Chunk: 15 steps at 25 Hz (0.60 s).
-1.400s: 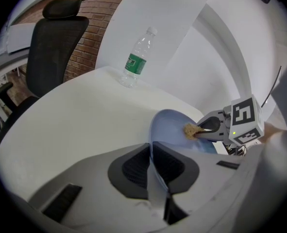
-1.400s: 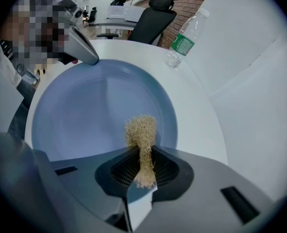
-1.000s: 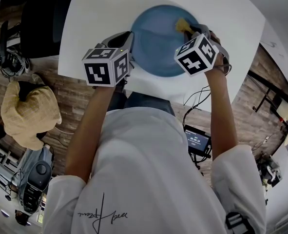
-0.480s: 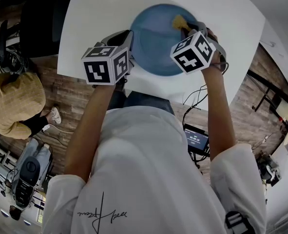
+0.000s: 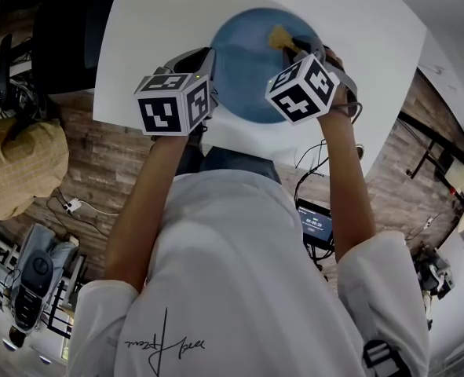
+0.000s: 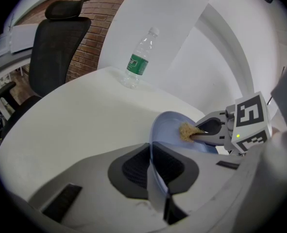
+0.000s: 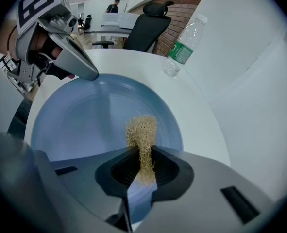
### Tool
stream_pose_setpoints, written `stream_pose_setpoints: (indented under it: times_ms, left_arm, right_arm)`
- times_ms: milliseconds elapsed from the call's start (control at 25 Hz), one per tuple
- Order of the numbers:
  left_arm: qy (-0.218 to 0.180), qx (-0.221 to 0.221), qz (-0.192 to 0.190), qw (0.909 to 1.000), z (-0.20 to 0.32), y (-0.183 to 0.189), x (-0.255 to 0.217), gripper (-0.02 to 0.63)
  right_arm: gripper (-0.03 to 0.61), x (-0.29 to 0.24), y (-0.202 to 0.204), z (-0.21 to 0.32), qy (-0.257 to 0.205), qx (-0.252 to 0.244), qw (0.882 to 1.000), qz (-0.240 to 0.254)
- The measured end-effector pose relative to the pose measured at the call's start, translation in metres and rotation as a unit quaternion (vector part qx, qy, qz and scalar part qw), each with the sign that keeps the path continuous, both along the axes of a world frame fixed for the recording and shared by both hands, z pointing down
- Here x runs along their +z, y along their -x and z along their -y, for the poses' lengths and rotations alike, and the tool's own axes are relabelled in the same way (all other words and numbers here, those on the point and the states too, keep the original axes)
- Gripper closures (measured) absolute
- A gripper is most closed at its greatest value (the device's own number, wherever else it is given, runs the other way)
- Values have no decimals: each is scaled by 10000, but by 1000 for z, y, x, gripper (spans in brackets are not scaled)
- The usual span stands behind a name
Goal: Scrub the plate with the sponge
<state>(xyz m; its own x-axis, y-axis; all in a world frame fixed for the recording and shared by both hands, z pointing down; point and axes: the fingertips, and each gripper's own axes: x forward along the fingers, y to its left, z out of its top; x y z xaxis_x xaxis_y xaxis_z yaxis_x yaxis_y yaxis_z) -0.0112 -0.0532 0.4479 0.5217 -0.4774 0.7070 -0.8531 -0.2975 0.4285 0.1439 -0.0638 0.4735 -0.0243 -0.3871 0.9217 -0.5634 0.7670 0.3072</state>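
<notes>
While the tan sponge (image 7: 142, 130) is pinched tight by the right gripper (image 7: 142, 171), its tip pokes out ahead onto the blue plate (image 7: 85, 120). The left gripper (image 6: 153, 166) has just been squeezing tighter on the plate's near rim. Far ahead, a water bottle (image 6: 139, 59) stands on the white table (image 6: 75, 120).

On the bench (image 5: 153, 38), the plate (image 5: 243, 73) lies right of your left tongs (image 6: 153, 171), whose jaws have just been closing on its rim, with the sponge (image 7: 141, 132) in your right tongs (image 7: 142, 171) resting on the plate, and a bottle (image 7: 183, 45) standing beyond both.
</notes>
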Motion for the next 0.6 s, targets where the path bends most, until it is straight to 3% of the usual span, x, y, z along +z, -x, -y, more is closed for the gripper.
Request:
stream_pose_setpoints:
  times_ms: [600]
  left_arm:
    - [0, 170, 25, 9999, 5, -3, 1, 586]
  right_arm:
    - [535, -2, 21, -24, 135, -190, 9996, 128]
